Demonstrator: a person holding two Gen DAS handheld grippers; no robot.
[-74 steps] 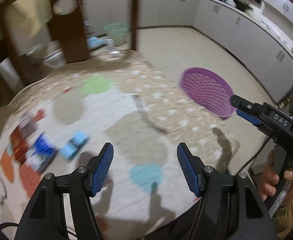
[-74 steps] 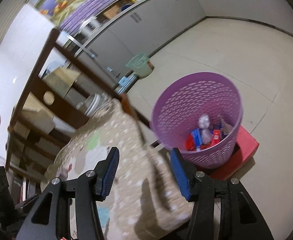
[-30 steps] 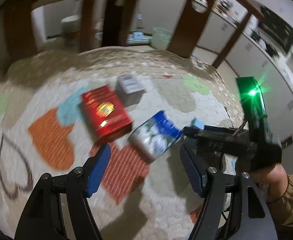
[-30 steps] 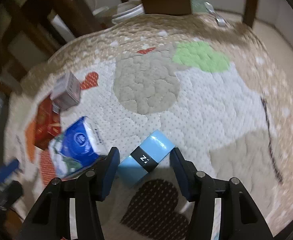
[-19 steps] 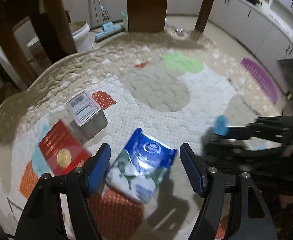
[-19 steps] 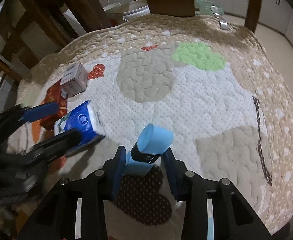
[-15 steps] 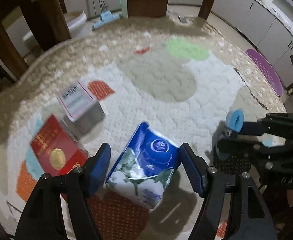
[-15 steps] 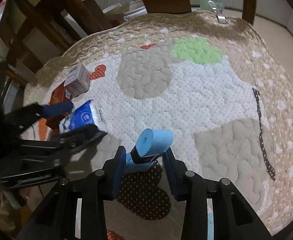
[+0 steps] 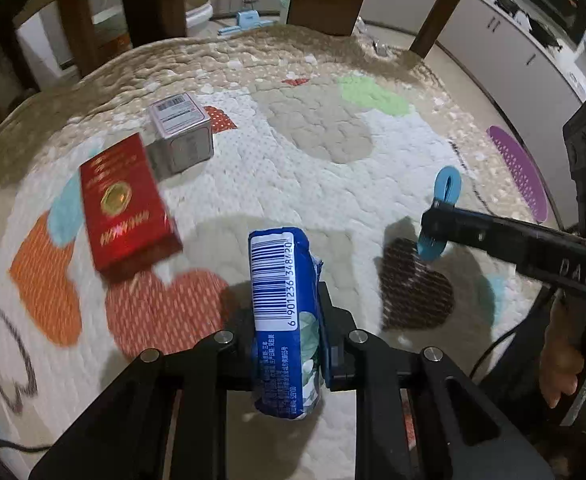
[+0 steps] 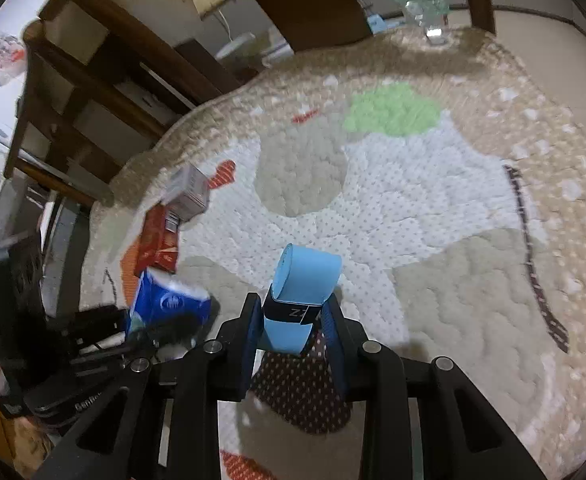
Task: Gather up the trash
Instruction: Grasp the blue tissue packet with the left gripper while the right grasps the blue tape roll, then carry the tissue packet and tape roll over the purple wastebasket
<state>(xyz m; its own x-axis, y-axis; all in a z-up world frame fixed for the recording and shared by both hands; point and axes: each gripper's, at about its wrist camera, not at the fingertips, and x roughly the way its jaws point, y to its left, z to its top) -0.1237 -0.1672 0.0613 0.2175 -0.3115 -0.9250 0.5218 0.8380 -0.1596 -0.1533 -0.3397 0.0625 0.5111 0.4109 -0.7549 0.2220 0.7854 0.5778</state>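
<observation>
the left gripper (image 9: 287, 344) is squeezed tight on the blue tissue pack (image 9: 283, 320), lifted above the quilt (image 9: 313, 184); the right gripper (image 10: 293, 330) pinches the light blue roll (image 10: 303, 288); the red box (image 9: 125, 204) and the small grey box (image 9: 181, 134) touch near the quilt's left edge; the middle and far quilt lies bare; the purple basket (image 9: 519, 172) peeks past the right edge.

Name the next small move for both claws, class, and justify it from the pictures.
Probably carry both items toward the purple basket: the left claw grips the blue tissue pack, and the right claw grips the light-blue roll.
</observation>
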